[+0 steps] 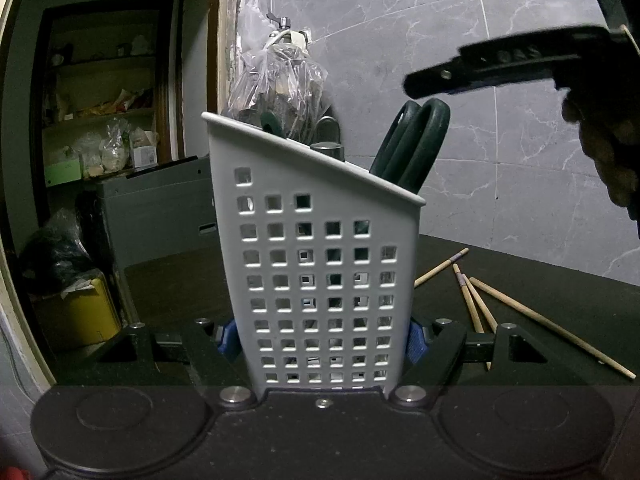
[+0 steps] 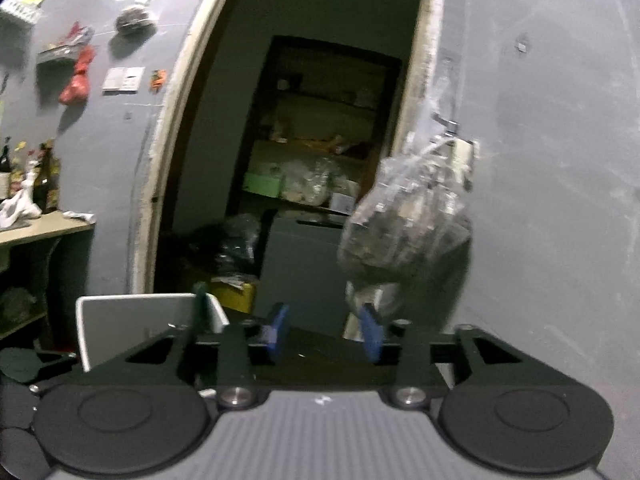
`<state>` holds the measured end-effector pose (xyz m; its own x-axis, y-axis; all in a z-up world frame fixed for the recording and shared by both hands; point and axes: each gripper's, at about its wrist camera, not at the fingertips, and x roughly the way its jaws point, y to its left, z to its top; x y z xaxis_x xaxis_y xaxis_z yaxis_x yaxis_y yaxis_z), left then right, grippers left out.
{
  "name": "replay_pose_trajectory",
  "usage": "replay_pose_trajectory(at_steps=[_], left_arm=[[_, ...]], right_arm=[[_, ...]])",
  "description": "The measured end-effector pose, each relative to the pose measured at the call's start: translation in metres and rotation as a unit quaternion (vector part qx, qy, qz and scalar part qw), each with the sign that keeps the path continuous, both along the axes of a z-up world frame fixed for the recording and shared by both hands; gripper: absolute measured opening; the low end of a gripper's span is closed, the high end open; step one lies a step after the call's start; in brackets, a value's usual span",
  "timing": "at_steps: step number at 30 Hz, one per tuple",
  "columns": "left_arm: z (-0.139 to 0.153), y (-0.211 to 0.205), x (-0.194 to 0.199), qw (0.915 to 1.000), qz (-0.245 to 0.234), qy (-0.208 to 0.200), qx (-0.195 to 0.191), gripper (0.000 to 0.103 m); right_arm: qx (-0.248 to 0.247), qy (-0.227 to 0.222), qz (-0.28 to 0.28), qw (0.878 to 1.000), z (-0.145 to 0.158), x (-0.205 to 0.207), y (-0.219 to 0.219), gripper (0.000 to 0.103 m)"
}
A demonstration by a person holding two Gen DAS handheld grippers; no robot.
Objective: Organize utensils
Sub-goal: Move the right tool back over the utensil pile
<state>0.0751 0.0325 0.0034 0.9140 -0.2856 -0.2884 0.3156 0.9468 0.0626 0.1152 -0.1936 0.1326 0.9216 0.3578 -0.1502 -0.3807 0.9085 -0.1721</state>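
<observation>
White perforated caddy [image 1: 320,264] stands on the dark table [image 1: 540,280], clamped between the left gripper [image 1: 320,340] pads. Scissors [image 1: 412,148] sit inside it. Right gripper [image 2: 324,336] hovers above, jaws parted and empty. Judged: next, collect the loose chopsticks [image 1: 480,300] beside the caddy.

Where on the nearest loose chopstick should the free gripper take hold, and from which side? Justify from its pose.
Probably mid-shaft on the long chopstick, coming from above with the open right gripper, fingers straddling its width. It lies flat on the dark counter, apart from the crossed ones, so only the top is reachable.
</observation>
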Motion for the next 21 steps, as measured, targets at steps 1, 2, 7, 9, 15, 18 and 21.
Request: replay_pose_trajectory(at_steps=[1, 2, 7, 9, 15, 18, 21], left_arm=[[0.000, 0.000, 0.001, 1.0000, -0.001, 0.000, 0.000, 0.076], [0.000, 0.000, 0.001, 1.0000, -0.001, 0.000, 0.000, 0.076], [0.000, 0.000, 0.001, 1.0000, -0.001, 0.001, 0.000, 0.076], [0.000, 0.001, 0.001, 1.0000, -0.001, 0.000, 0.000, 0.076], [-0.001, 0.001, 0.003, 1.0000, -0.001, 0.001, 0.001, 0.076], [-0.001, 0.001, 0.003, 1.0000, -0.001, 0.001, 0.001, 0.076], [-0.001, 0.001, 0.003, 1.0000, -0.001, 0.000, 0.001, 0.076]], right_arm=[[0.005, 0.001, -0.008, 1.000, -0.001, 0.001, -0.005, 0.072], [0.009, 0.003, -0.017, 1.000, -0.003, 0.002, -0.010, 0.081], [0.022, 0.033, -0.071, 0.997, -0.017, 0.021, -0.029, 0.103], [0.025, 0.058, -0.091, 0.994, -0.027, 0.035, -0.035, 0.103], [0.044, 0.155, -0.132, 0.978, -0.062, 0.079, -0.047, 0.103], [0.053, 0.197, -0.142, 0.969, -0.079, 0.096, -0.050, 0.103], [0.064, 0.227, -0.149, 0.960, -0.094, 0.106, -0.050, 0.103]])
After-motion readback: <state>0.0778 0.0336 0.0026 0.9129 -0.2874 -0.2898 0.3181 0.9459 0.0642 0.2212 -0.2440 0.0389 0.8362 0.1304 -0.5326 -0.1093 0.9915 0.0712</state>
